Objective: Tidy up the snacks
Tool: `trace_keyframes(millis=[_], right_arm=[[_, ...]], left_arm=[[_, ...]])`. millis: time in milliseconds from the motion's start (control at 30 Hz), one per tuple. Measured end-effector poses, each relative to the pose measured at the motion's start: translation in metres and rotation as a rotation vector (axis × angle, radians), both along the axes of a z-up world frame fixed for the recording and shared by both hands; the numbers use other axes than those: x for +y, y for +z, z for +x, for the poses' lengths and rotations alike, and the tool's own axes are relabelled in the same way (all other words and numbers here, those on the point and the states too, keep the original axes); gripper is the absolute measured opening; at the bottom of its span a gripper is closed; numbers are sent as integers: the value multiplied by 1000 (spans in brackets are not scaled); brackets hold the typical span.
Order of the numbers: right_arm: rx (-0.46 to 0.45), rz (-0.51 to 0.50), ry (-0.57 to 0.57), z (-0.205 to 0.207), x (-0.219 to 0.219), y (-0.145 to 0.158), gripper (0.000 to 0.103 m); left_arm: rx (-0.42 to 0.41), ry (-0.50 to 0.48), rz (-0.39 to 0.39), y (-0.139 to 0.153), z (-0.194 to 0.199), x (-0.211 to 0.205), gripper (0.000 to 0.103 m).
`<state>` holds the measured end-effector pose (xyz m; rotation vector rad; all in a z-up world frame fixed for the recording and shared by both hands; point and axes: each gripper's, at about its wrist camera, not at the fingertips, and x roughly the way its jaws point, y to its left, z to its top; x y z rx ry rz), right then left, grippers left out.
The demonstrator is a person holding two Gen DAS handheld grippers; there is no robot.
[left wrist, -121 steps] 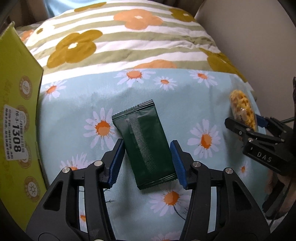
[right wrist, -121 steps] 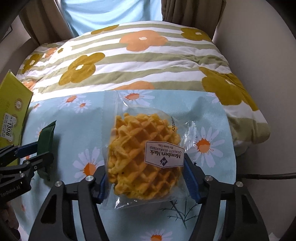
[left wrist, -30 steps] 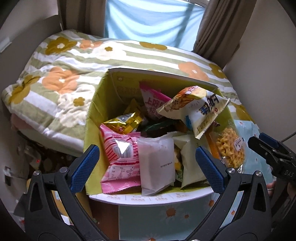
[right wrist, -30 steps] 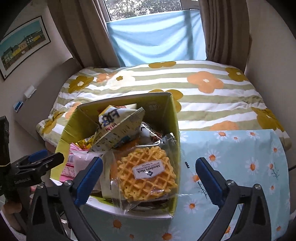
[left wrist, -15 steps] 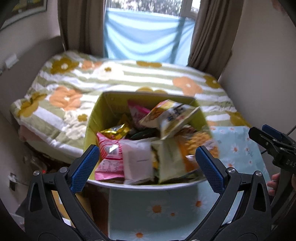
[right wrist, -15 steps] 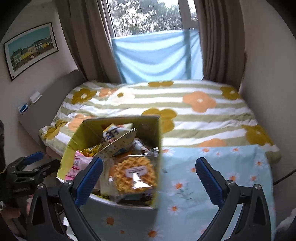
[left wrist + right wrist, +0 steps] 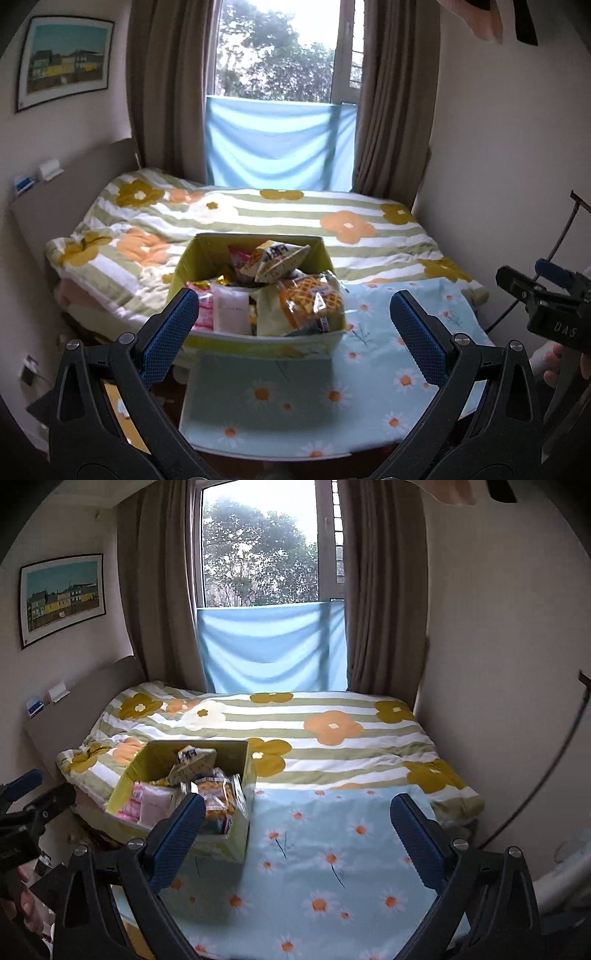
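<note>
Snacks fill the yellow-green box (image 7: 207, 258), which sits on the daisy cloth (image 7: 369, 387) at the foot of the bed (image 7: 258, 214); a waffle packet (image 7: 312, 295) lies on top. Left gripper (image 7: 291, 325) is spread wide, empty. From the right wrist, the box (image 7: 245, 775) stands left of the right gripper (image 7: 297, 827), also wide and empty.

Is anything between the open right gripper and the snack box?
Nothing visible. The right gripper is empty, and only bare daisy cloth lies between it and the yellow snack box, ahead to its left.
</note>
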<state>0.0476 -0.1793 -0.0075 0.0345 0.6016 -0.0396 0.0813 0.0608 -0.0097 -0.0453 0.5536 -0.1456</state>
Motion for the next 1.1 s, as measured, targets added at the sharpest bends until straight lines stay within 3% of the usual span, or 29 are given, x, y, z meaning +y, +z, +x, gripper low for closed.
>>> trace_keyframes(millis=[433,1100], right_arm=[[-43,-11,-10,-59,-4,-2,100],[-72,-12,-28,-74,2,6,100]], left_arm=[[-24,-3,19,-1,-53,-8,103],[-52,-33,21,7,-65,-9,103]])
